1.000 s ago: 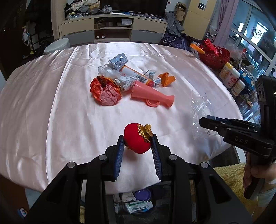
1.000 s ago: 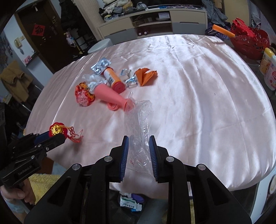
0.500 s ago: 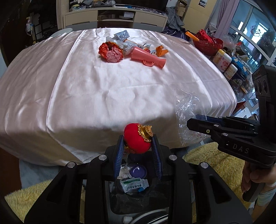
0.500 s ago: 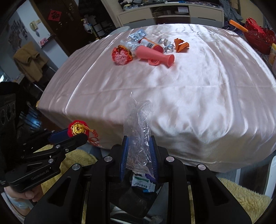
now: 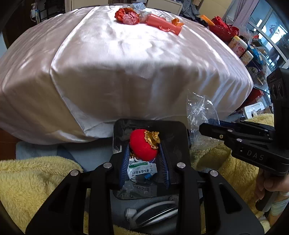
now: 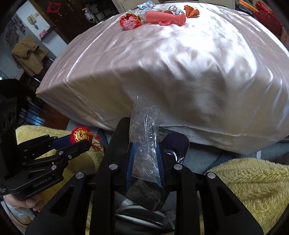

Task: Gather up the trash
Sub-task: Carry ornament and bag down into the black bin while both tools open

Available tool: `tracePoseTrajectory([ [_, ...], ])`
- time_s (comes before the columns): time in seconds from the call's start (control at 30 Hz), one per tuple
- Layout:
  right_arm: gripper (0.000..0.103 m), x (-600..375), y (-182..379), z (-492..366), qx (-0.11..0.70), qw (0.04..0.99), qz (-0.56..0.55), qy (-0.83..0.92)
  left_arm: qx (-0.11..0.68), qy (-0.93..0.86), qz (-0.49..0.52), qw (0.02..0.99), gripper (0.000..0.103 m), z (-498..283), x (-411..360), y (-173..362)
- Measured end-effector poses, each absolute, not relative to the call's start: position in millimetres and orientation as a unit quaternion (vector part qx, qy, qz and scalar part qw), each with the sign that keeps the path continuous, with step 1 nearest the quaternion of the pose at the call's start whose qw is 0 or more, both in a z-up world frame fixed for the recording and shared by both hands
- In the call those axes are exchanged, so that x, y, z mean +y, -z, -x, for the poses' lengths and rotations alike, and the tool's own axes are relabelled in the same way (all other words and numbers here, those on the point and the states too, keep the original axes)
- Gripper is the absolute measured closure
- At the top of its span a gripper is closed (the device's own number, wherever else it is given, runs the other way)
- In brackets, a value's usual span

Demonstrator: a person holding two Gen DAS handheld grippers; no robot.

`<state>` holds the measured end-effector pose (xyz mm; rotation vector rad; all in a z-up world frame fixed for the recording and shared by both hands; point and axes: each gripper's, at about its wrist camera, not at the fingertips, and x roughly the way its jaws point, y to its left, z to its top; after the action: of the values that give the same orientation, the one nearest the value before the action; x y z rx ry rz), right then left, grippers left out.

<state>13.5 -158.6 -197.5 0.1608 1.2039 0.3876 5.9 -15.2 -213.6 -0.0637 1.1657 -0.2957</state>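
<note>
My left gripper (image 5: 144, 150) is shut on a red felt ornament with a gold cap (image 5: 143, 147) and hangs over a black trash bin (image 5: 169, 130) on the floor. A white packet (image 5: 140, 169) and other waste lie inside the bin. My right gripper (image 6: 144, 153) is shut on a crumpled clear plastic bag (image 6: 144, 130), held just over the same bin (image 6: 178, 142). Each gripper shows in the other's view: the right gripper (image 5: 204, 127) with the clear bag (image 5: 198, 108), the left gripper (image 6: 79, 140) with the ornament (image 6: 80, 134).
The table under a pale satin cloth (image 5: 126, 59) rises behind the bin. At its far side lie a crumpled red wrapper (image 5: 127, 15), a pink tube (image 5: 162, 22) and orange paper (image 5: 177, 21). Yellow fleece (image 5: 32, 180) flanks the bin. Bottles (image 5: 238, 44) stand at the right.
Both grippers have drawn back off the table edge and sunk toward the bin, still holding the ornament and the bag. The table trash now sits far away at the top.
</note>
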Motion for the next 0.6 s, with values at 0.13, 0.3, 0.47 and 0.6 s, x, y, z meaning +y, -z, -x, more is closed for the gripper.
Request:
tracePoseTrajectory([
  [0.13, 0.077, -156, 205, -9, 0.568, 0.801, -0.071, -0.176, 0.565, 0.143, 0.026, 0.812, 0.073, 4, -20, 231],
  [0.3, 0.075, -153, 214, -7, 0.58, 0.793, -0.069, -0.174, 0.58, 0.148, 0.023, 0.801, 0.073, 12, -25, 246],
  [0.47, 0.074, -151, 219, -7, 0.588, 0.788, -0.069, -0.172, 0.585, 0.15, 0.019, 0.797, 0.073, 13, -26, 250],
  [0.6, 0.068, -152, 223, -9, 0.592, 0.785, -0.071, -0.167, 0.592, 0.149, 0.025, 0.792, 0.073, 11, -24, 253],
])
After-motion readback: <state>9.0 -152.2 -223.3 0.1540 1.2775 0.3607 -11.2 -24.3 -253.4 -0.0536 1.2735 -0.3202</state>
